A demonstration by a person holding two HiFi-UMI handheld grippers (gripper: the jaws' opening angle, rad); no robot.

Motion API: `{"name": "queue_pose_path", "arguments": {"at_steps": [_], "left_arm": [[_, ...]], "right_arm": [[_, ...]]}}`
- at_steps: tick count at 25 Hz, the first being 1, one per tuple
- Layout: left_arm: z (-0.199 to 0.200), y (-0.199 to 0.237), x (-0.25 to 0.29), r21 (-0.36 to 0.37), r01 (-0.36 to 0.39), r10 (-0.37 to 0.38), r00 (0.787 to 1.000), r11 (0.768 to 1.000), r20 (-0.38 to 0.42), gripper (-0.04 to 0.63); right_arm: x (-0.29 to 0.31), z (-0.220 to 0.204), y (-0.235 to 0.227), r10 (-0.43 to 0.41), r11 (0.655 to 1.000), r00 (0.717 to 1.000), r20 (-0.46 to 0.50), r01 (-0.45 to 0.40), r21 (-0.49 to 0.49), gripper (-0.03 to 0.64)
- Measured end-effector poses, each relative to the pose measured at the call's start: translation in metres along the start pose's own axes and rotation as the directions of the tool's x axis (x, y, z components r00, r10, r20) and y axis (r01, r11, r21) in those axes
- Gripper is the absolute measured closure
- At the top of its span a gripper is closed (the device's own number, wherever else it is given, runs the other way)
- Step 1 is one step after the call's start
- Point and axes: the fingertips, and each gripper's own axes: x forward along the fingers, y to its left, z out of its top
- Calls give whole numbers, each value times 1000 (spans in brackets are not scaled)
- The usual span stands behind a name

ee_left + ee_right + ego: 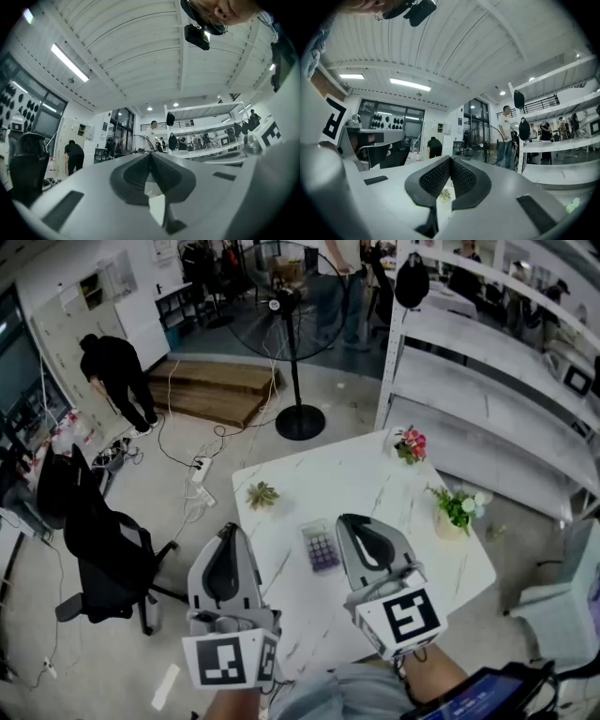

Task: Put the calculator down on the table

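Open floor and an office chair [103, 554] are being seen left of the table [366, 479]. The left gripper [229, 532] is being held across the table's left edge, jaws closed together on nothing. A small plant [262, 494] is being kept near that edge. The calculator [321, 547] is being shown lying flat mid-table, between both grippers, clear of every edge. The right gripper [353, 521] is being held shut and empty. A vase of greenery [455, 510] is being kept by the right edge.
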Motion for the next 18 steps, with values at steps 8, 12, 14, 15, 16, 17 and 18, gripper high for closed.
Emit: {"name": "queue_pose_path", "arguments": {"at_steps": [8, 12, 14, 15, 16, 17, 18], "left_arm": [[-3, -2, 0, -2, 9, -9, 1000, 1000, -4, 588], [-6, -2, 0, 0, 8, -8, 1000, 1000, -11, 588], [-7, -2, 1, 0, 7, -7, 1000, 1000, -13, 588], [-7, -2, 1, 0, 6, -6, 1000, 1000, -13, 588], [-7, -2, 2, 0, 7, -7, 1000, 1000, -13, 588], [-6, -2, 2, 0, 7, -7, 1000, 1000, -13, 588], [-6, -2, 3, 0, 7, -7, 1000, 1000, -12, 588]], "right_arm": [[0, 0, 2, 0, 1000, 1000, 3, 0, 4, 600], [1, -2, 2, 1, 1000, 1000, -2, -1, 2, 600], [2, -3, 1, 0, 1000, 1000, -5, 0, 4, 600], [2, -3, 1, -1, 1000, 1000, -5, 1, 5, 600], [2, -3, 1, -1, 1000, 1000, -6, 1, 6, 600], [3, -3, 0, -2, 1000, 1000, -6, 2, 6, 600], [3, -3, 0, -2, 1000, 1000, -7, 2, 6, 600]]}}
